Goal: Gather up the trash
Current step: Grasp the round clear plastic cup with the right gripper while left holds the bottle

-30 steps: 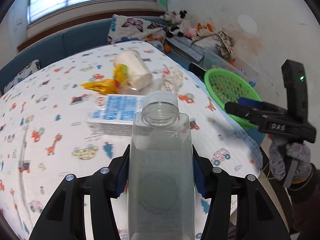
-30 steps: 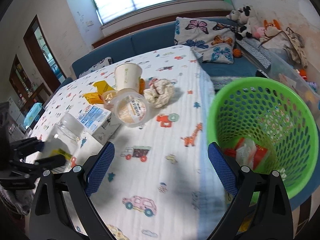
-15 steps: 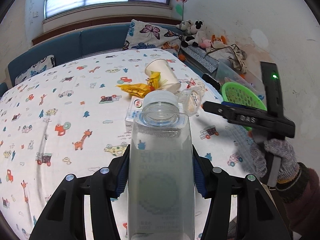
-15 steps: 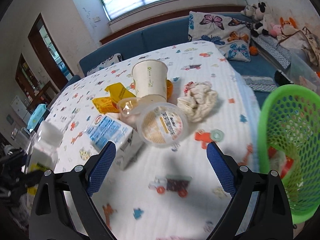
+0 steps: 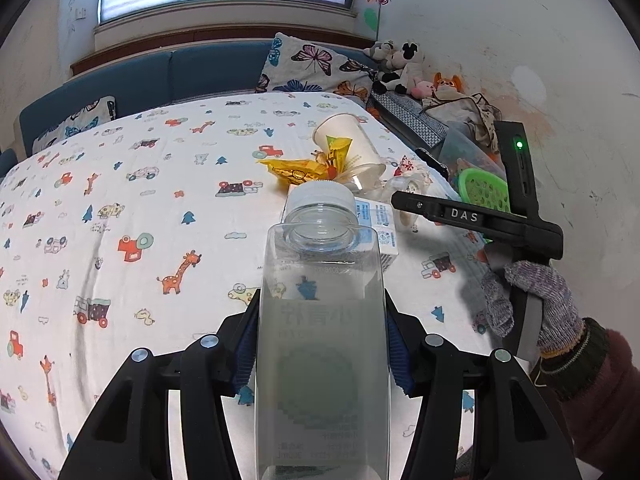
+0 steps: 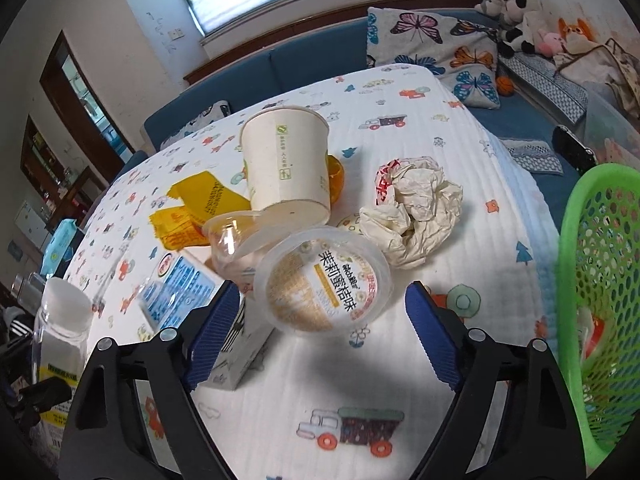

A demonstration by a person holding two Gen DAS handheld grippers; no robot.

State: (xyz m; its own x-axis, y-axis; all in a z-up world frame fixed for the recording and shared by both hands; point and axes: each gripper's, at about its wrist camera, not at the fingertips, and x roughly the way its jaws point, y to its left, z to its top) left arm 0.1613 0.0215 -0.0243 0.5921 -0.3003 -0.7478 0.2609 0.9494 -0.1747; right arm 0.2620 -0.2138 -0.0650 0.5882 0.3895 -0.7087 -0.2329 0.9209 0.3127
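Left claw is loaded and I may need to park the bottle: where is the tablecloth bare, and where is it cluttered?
Bare cloth spreads left of the bottle, from the yellow wrapper to the blue sofa. A smaller bare patch lies under the open right claw, bordered by the green basket. Crowded: paper cup, clear tub, crumpled paper and carton bunch together.

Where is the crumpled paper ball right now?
In the right wrist view, the crumpled paper ball lies on the tablecloth, between the paper cup and green basket.

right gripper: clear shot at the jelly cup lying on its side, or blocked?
Probably yes. The right gripper is open and empty, the jelly cup lies just ahead between its fingers, nothing in between; the milk carton crowds the left finger.
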